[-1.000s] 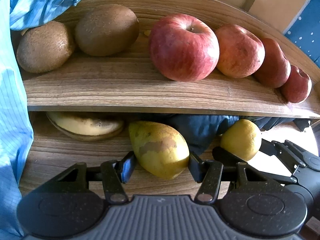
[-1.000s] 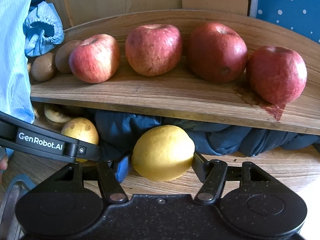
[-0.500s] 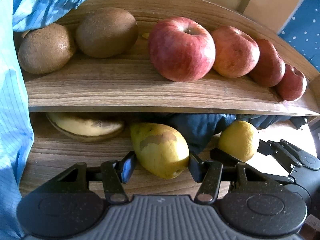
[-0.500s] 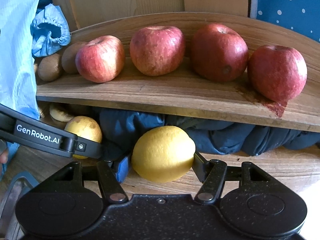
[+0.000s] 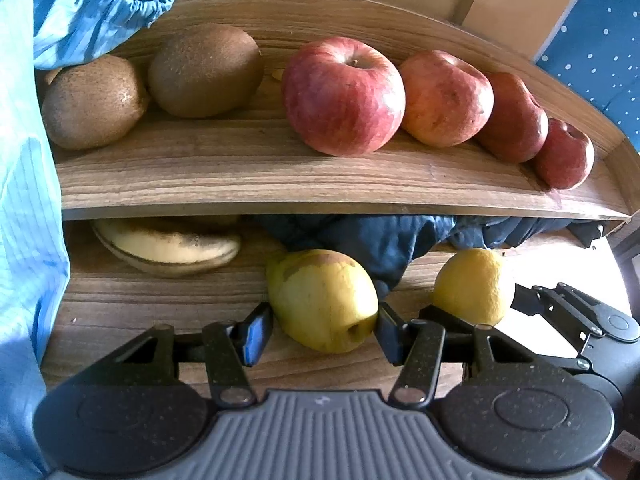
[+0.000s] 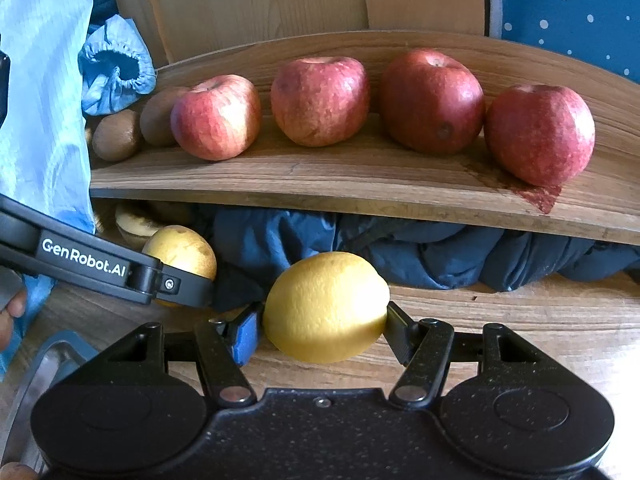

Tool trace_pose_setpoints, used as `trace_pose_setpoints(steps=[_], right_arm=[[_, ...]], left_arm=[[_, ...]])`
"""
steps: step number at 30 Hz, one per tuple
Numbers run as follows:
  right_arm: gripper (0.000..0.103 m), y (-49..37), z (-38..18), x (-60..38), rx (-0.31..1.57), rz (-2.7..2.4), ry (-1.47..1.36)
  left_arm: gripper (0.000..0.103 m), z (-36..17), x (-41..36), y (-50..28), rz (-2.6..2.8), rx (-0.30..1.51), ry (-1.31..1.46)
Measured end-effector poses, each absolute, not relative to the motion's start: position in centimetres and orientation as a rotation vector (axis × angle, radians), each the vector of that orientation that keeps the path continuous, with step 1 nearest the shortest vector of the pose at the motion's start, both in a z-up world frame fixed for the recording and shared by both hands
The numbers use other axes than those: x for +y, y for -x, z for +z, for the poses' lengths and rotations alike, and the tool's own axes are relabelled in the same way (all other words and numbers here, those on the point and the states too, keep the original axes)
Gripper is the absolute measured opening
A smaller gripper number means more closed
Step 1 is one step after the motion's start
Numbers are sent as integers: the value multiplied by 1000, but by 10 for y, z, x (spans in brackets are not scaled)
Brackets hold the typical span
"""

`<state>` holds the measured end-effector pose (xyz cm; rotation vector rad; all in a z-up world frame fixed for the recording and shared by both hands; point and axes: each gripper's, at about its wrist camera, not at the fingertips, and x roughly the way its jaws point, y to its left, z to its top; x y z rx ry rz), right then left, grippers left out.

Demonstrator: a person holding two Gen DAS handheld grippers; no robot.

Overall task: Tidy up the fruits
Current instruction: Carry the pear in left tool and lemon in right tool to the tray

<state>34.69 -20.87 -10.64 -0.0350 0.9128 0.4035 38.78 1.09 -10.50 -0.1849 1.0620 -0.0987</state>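
Wooden shelf spanning both views, upper board over a lower surface. Dark blue cloth bunched beneath the upper board. Light blue sleeve down the left edge, its elastic cuff resting at the shelf's left end. Four red apples in a row on top. Two kiwis left of them, and, close together. Banana lying below, under the kiwis.

Left gripper clamped on a yellow-green pear, pads pressing both flanks, low in front of the lower surface. Right gripper clamped likewise on a lemon, just beside the pear, to its right. Cannot tell whether either fruit touches the wood.
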Motion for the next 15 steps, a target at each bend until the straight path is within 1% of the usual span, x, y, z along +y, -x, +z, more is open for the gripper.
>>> trace_pose_setpoints(steps=[15], right_arm=[[65, -341, -104, -203, 915, 401, 35]], left_arm=[[60, -106, 12, -391, -85, 1080, 221]])
